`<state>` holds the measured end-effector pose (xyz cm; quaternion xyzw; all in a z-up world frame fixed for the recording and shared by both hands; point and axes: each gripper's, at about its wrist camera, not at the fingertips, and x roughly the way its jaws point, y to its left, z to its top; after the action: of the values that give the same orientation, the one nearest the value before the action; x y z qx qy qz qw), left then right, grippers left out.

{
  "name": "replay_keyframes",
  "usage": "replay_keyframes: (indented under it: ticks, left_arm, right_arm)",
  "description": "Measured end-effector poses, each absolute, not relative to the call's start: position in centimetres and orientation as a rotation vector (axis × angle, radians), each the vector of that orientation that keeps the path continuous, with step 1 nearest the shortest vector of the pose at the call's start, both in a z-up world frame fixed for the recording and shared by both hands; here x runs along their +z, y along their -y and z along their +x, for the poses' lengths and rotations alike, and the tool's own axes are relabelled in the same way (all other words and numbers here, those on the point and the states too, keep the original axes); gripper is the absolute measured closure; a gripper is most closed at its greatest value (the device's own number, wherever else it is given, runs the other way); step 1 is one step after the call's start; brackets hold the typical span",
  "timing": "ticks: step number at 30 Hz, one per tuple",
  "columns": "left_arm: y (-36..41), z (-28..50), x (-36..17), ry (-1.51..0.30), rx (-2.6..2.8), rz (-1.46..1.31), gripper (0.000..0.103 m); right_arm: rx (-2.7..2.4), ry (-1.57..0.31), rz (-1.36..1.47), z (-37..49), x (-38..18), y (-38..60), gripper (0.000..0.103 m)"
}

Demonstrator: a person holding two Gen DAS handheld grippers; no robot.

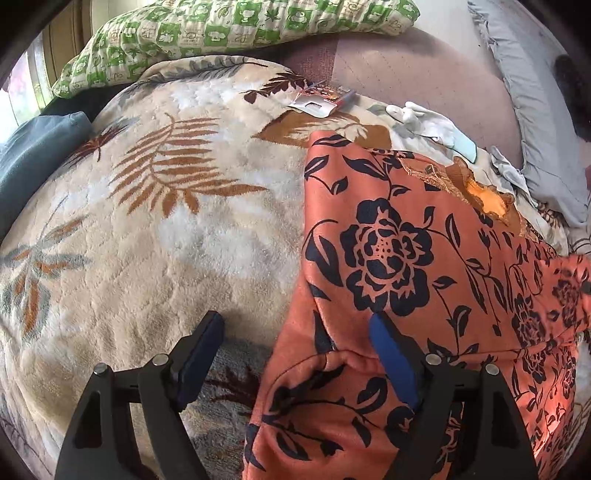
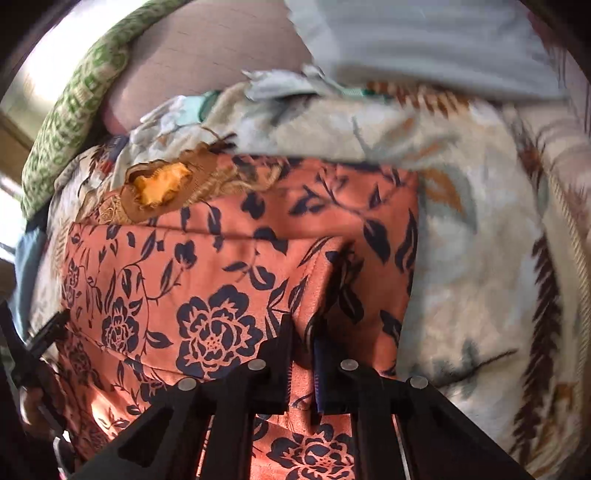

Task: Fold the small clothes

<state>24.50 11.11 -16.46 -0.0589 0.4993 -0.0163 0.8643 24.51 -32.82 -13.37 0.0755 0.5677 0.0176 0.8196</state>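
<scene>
An orange garment with dark blue flowers (image 1: 413,258) lies on a cream leaf-patterned blanket (image 1: 177,229); its brown embroidered neckline (image 1: 480,192) points away. My left gripper (image 1: 299,325) is open. Its right finger (image 1: 391,354) rests on the garment's near left corner, its left finger over the blanket. In the right wrist view the same garment (image 2: 207,288) fills the middle. My right gripper (image 2: 303,328) is shut on a raised fold of the garment near its right edge. The neckline (image 2: 162,188) shows at upper left.
A green checked pillow (image 1: 229,33) lies at the back. A grey pillow (image 1: 532,122) is at the right. A red and silver packet (image 1: 321,98), white gloves (image 1: 424,120) and a blue cloth (image 1: 33,155) lie around the blanket. A mauve sheet (image 1: 413,66) is behind.
</scene>
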Motion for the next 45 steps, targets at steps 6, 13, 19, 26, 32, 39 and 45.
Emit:
replay_keyframes:
  ticks: [6,13,19,26,32,39,45]
  left_arm:
    - [-10.9,24.6,-16.6,-1.033,-0.021,-0.105,0.021]
    - [-10.0,24.1,-13.2,-0.937,-0.029,-0.065,0.021]
    - [-6.8,26.2,-13.9,-0.95,-0.038,0.064,0.021]
    - [-8.0,27.7,-16.3,-1.041,0.015,0.018,0.013]
    - [-7.3,26.0,-13.5,-0.925,-0.017,0.037,0.013]
    - [-8.4,27.7,-14.9,-1.054,0.061,-0.019,0.009]
    - [-10.4,20.1,-8.8,-0.875,0.018,-0.022,0.009]
  right_arm:
    - [0.007,-0.977,0.08,25.4,-7.6,31.1,0.093]
    - [-0.025,-1.117,0.24,24.6,-16.0,35.5,0.045]
    - [-0.052,-0.997,0.3,23.4,-11.5,36.4,0.03]
    - [0.202,-1.053,0.584,26.4,-14.0,35.2,0.024]
    - [0.146,-1.033,0.634,26.6,-14.4,35.2,0.027]
    - [0.046,-1.043,0.602,30.1,-16.8,36.1,0.019]
    - [0.12,-0.946,0.539,23.5,-10.1,35.5,0.019]
